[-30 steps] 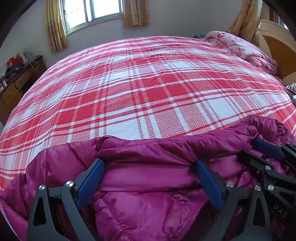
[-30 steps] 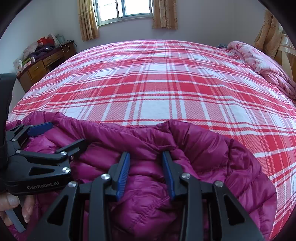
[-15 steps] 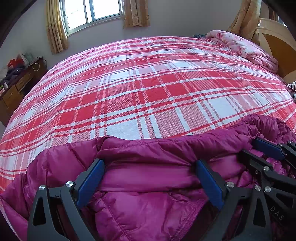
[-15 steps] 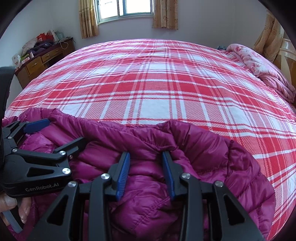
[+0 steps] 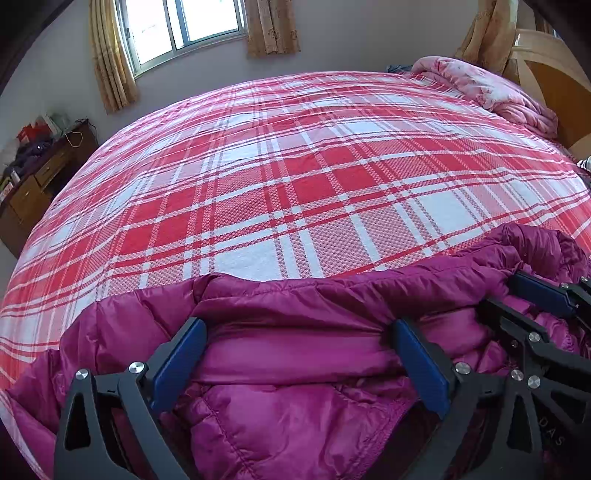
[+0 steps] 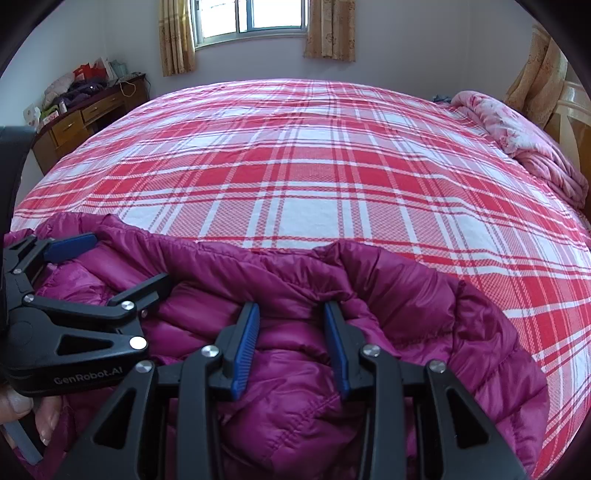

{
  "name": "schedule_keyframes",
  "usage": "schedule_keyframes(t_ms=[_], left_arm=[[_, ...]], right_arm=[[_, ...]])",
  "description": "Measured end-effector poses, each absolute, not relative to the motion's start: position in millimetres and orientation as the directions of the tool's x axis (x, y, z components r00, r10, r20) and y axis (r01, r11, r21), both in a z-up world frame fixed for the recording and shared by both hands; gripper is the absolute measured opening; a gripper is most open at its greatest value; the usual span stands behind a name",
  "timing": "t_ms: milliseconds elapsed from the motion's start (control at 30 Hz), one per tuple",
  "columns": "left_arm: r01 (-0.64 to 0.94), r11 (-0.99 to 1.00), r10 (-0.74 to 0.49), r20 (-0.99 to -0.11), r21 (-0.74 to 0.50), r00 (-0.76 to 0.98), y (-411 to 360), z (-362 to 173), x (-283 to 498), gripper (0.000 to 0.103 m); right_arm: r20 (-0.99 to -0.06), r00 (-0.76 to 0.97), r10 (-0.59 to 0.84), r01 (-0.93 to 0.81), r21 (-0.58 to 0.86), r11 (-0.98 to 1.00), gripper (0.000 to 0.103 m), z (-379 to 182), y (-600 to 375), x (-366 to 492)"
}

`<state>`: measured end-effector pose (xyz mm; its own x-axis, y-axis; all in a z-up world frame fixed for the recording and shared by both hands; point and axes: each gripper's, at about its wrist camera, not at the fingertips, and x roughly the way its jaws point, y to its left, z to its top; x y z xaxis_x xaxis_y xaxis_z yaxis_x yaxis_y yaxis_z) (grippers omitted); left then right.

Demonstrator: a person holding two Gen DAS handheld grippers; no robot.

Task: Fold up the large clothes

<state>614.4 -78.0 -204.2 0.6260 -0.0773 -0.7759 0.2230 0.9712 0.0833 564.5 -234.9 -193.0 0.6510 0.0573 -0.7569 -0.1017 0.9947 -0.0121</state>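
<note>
Magenta puffer jacket (image 5: 303,398) lies bunched at the near edge of the bed (image 5: 295,177), on the red-and-white plaid bedspread; the far part of the bed is bare.

Left gripper (image 5: 295,354): fingers spread wide, blue pads set down on the jacket with a broad band of fabric between them; pads do not pinch it.

Right gripper (image 6: 291,343): fingers partly closed, a raised fold of jacket between the pads, which appear to press on it.

Both grippers sit side by side over the jacket's far hem.

Pink quilt (image 6: 524,147) bundled far right. Wooden desk (image 6: 85,118), cluttered, far left under the window (image 6: 255,18).
</note>
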Motion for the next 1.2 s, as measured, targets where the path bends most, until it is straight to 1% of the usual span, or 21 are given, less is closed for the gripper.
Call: schedule_keyframes(t_ms=[33, 67, 100, 133, 167, 200, 233, 267, 333, 433, 567, 667, 733, 833, 1000, 1100, 1200], left_arm=[[0.226, 0.97, -0.075, -0.781, 0.086, 0.62, -78, -201, 614, 0.101], [0.223, 0.968, -0.052, -0.779, 0.114, 0.625, -77, -195, 612, 0.101], [0.204, 0.968, -0.024, -0.755, 0.147, 0.655, -74, -181, 605, 0.101], [0.201, 0.969, -0.033, -0.733, 0.143, 0.68, -70, -169, 597, 0.101], [0.213, 0.97, -0.067, -0.704, 0.121, 0.707, -62, -152, 584, 0.101], [0.221, 0.968, -0.084, -0.683, 0.116, 0.726, -54, -138, 570, 0.101], [0.221, 0.967, -0.08, -0.67, 0.127, 0.738, -47, -128, 557, 0.101], [0.218, 0.966, -0.072, -0.666, 0.139, 0.743, -37, -121, 541, 0.101], [0.219, 0.967, -0.084, -0.653, 0.128, 0.752, -18, -115, 509, 0.101], [0.221, 0.969, -0.102, -0.645, 0.106, 0.757, 16, -121, 444, 0.101], [0.23, 0.971, -0.127, -0.688, 0.06, 0.715, 55, -149, 365, 0.101], [0.194, 0.98, -0.108, -0.724, 0.036, 0.682, 86, -174, 312, 0.101], [0.153, 0.988, -0.106, -0.743, -0.004, 0.661, 108, -188, 282, 0.101], [0.112, 0.992, -0.118, -0.76, -0.059, 0.639, 131, -202, 245, 0.101], [0.117, 0.989, -0.141, -0.767, -0.087, 0.626, 136, -213, 198, 0.101], [0.131, 0.99, -0.128, -0.762, -0.057, 0.635, 130, -217, 180, 0.101], [0.159, 0.985, -0.151, -0.764, -0.064, 0.627, 127, -218, 168, 0.101]], right_arm=[[-0.758, 0.649, 0.068, -0.116, -0.01, 0.993, 0.042, -190, -235, 565], [-0.757, 0.646, 0.102, -0.147, 0.008, 0.989, 0.05, -185, -237, 564], [-0.758, 0.641, 0.124, -0.174, 0.013, 0.985, 0.055, -179, -238, 563], [-0.747, 0.654, 0.115, -0.172, 0.0, 0.985, 0.063, -168, -241, 556], [-0.726, 0.682, 0.095, -0.154, -0.015, 0.988, 0.076, -159, -245, 549], [-0.68, 0.73, 0.071, -0.124, -0.03, 0.992, 0.082, -142, -252, 534], [-0.657, 0.751, 0.065, -0.112, -0.03, 0.993, 0.092, -134, -257, 525], [-0.636, 0.77, 0.06, -0.091, -0.017, 0.996, 0.096, -123, -267, 510], [-0.65, 0.757, 0.067, -0.074, 0.017, 0.997, 0.096, -117, -280, 490], [-0.702, 0.703, 0.114, -0.074, 0.088, 0.993, 0.096, -127, -297, 447], [-0.733, 0.672, 0.102, -0.065, 0.078, 0.995, 0.096, -145, -311, 371], [-0.752, 0.651, 0.103, -0.023, 0.116, 0.993, 0.096, -157, -330, 308], [-0.763, 0.639, 0.096, 0.01, 0.133, 0.991, 0.096, -165, -338, 273], [-0.775, 0.624, 0.1, 0.028, 0.15, 0.988, 0.096, -174, -345, 233], [-0.795, 0.595, 0.117, 0.061, 0.189, 0.98, 0.096, -189, -346, 178], [-0.806, 0.574, 0.143, 0.059, 0.214, 0.975, 0.096, -201, -341, 154], [-0.802, 0.58, 0.145, 0.048, 0.212, 0.976, 0.095, -206, -332, 132]])
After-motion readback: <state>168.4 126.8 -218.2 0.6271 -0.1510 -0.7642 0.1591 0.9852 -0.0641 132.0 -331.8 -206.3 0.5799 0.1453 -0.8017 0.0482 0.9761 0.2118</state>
